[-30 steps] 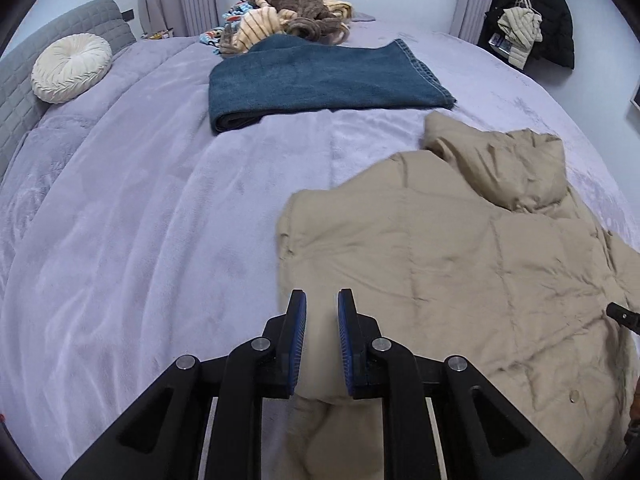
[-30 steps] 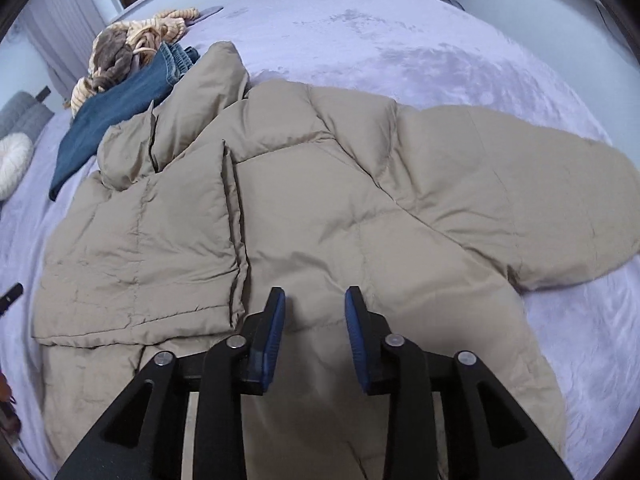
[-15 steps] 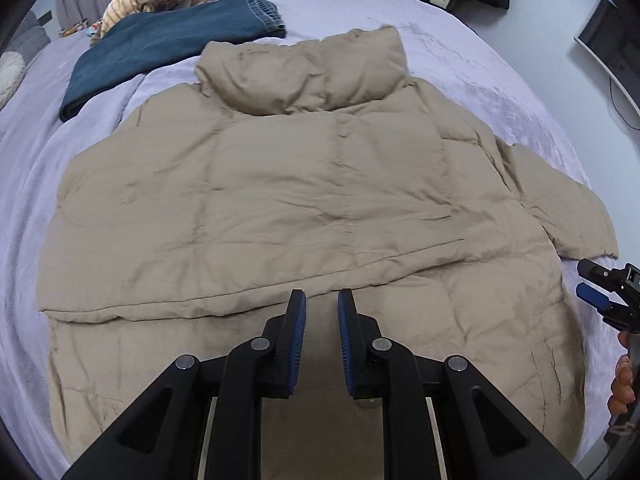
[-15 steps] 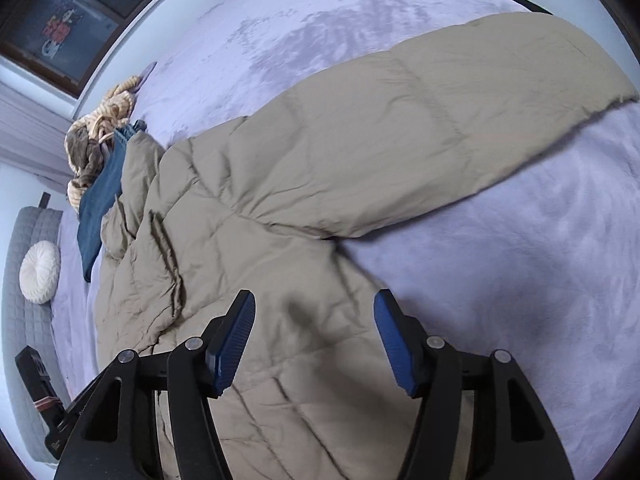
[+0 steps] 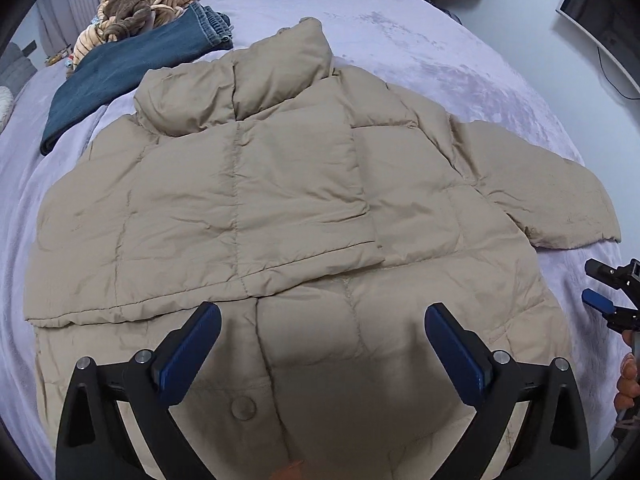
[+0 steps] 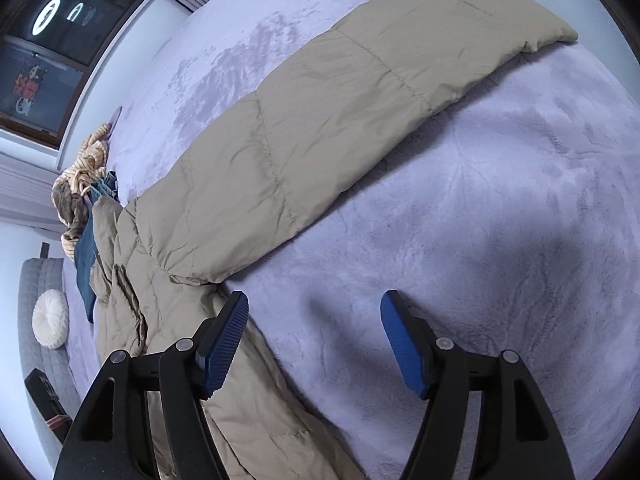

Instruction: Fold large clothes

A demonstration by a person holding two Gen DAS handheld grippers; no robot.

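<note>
Folded blue jeans (image 5: pixel 132 68) lie toward the bed's (image 5: pixel 420 40) far left edge. The tan puffer jacket (image 5: pixel 280 184) lies mid-bed, its near hem cut off by the frame. Left gripper (image 5: pixel 322 344) opening, nothing between its pads. Right gripper (image 6: pixel 314 338) opening, empty, above the bedcover beside the jacket's sleeve (image 6: pixel 360 92).

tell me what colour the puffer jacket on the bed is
Beige tan puffer jacket, clearest in the left wrist view.

**Bedroom around you**

Ahead of your tools spreads a lilac plush bedspread (image 5: pixel 400 32). Far left, a grey quilted headboard (image 6: pixel 40 320) carries a round cream cushion (image 6: pixel 50 318). A dark window (image 6: pixel 60 52) sits in the pale wall (image 6: pixel 160 12); a screen (image 5: pixel 600 12) hangs far right.
</note>
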